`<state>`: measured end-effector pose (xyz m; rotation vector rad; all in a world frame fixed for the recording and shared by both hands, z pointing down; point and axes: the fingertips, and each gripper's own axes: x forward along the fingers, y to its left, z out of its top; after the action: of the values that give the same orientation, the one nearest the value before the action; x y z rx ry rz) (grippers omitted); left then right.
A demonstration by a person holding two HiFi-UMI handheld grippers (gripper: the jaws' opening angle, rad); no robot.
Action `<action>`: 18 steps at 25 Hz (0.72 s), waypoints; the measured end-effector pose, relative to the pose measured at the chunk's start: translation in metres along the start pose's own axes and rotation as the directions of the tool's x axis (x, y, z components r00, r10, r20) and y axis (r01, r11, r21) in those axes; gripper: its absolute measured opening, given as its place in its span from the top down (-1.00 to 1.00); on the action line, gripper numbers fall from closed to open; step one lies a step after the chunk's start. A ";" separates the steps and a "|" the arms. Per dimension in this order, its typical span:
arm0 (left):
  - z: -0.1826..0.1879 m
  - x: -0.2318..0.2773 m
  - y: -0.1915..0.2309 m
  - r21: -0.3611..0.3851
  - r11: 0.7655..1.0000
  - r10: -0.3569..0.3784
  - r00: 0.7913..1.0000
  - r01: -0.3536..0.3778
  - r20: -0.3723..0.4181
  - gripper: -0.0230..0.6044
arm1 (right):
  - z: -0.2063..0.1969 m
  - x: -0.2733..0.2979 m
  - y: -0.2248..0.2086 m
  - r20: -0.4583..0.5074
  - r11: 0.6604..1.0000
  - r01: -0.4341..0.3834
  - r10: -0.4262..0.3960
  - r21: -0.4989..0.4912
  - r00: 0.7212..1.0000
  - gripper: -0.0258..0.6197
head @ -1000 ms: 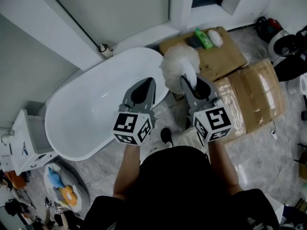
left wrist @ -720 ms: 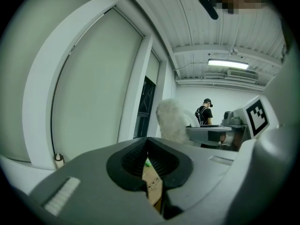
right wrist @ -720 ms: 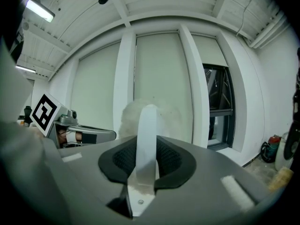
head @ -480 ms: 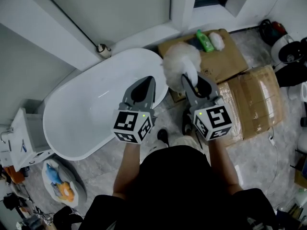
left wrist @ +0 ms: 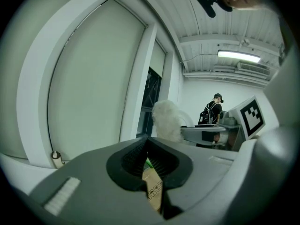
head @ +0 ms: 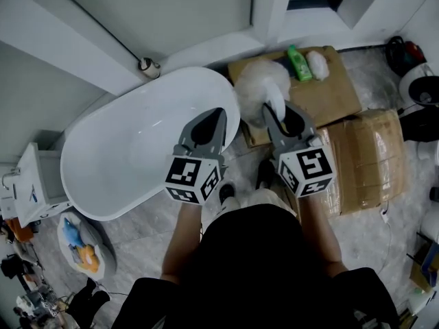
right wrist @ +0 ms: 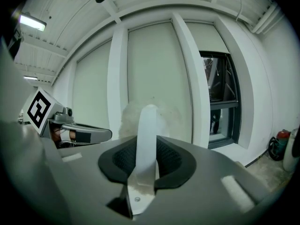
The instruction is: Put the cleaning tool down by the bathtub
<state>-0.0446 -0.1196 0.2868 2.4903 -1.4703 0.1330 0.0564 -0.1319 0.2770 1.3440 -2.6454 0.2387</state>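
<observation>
Head view is showing the right gripper pinching the white handle of the cleaning tool. The tool's fluffy head is sticking out just past the end of the bathtub, above the flattened cardboard lying beside the bathtub. Gripping low on the handle is keeping the soft head clear of the jaws, which should make setting it down simple. The left gripper is hovering over the bathtub's rim, jaws pressed together on nothing, probably idling because one gripper is managing this light tool alone.
</observation>
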 end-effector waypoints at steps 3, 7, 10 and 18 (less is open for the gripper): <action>0.001 0.017 -0.001 -0.001 1.000 0.030 1.000 -0.030 -0.003 0.94 | -0.003 0.010 -0.023 -0.011 1.000 -0.022 0.022 0.003 1.000 0.63; -0.004 0.041 -0.001 -0.018 0.997 0.076 0.997 -0.076 -0.012 0.94 | -0.011 0.024 -0.053 -0.039 0.999 -0.045 0.045 -0.003 0.998 0.63; -0.012 0.055 -0.004 -0.035 0.994 0.106 0.994 -0.107 -0.029 0.94 | -0.022 0.034 -0.074 -0.076 0.998 -0.066 0.065 -0.006 0.995 0.63; -0.037 0.072 -0.005 -0.086 0.976 0.196 0.978 -0.202 -0.073 0.94 | -0.057 0.062 -0.107 -0.153 0.992 -0.125 0.122 -0.010 0.981 0.63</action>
<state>-0.0035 -0.1691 0.3360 2.2418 -1.6571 0.1743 0.1107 -0.2306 0.3533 1.1097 -2.5976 0.3170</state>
